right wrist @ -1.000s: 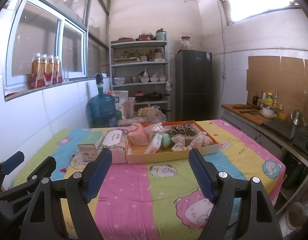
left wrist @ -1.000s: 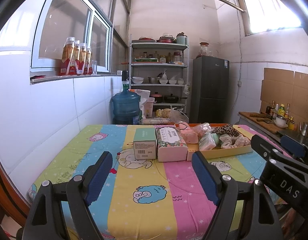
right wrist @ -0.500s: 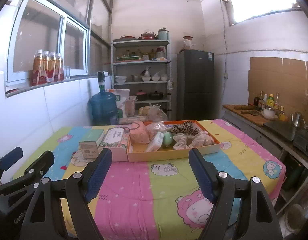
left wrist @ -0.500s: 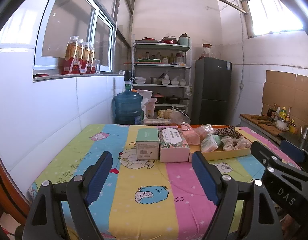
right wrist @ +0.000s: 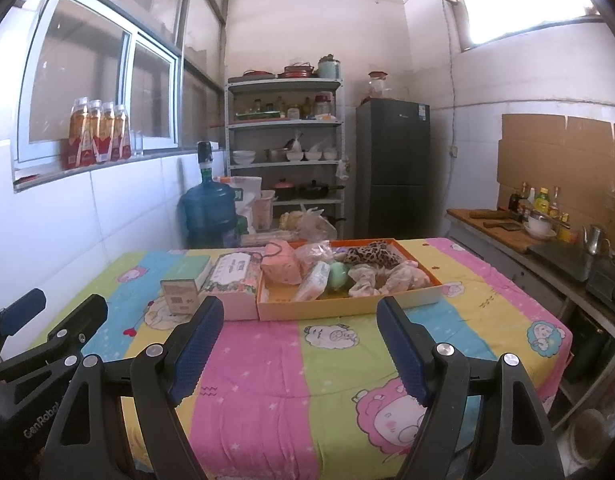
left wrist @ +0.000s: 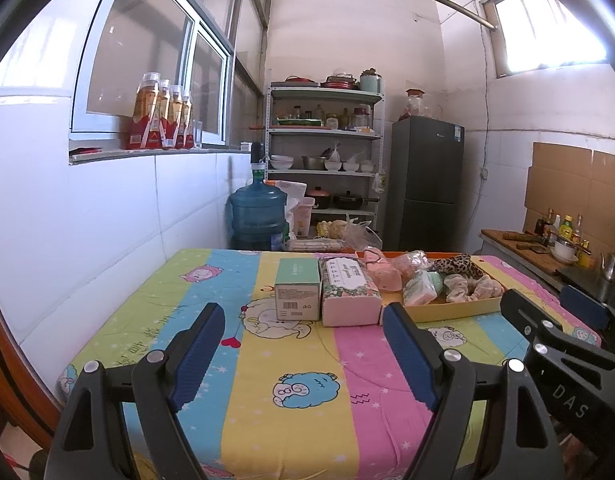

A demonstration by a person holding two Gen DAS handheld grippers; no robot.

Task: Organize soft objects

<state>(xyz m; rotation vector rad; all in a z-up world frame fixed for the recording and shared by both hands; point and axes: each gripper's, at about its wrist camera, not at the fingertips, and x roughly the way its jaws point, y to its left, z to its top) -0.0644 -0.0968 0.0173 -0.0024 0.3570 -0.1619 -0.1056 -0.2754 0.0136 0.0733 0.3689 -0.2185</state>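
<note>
An orange tray (right wrist: 347, 307) on the striped cartoon tablecloth holds several soft things: a pink pouch (right wrist: 281, 266), plastic-wrapped packs (right wrist: 313, 282), a green item (right wrist: 338, 276), a leopard-print cloth (right wrist: 371, 254) and frilly scrunchies (right wrist: 391, 280). The tray also shows in the left wrist view (left wrist: 451, 307). A floral tissue pack (left wrist: 347, 290) and a green box (left wrist: 298, 288) lie left of it. My left gripper (left wrist: 303, 352) is open and empty, above the table's near part. My right gripper (right wrist: 299, 344) is open and empty, short of the tray.
A blue water jug (left wrist: 259, 212), a metal shelf rack (left wrist: 325, 160) and a dark fridge (left wrist: 425, 184) stand behind the table. A counter (right wrist: 519, 236) with bottles runs along the right wall. Drink bottles (left wrist: 159, 114) stand on the windowsill at left.
Both grippers have drawn back and risen slightly, so the table and tray sit a little farther and lower in view. Both stay open and empty.
</note>
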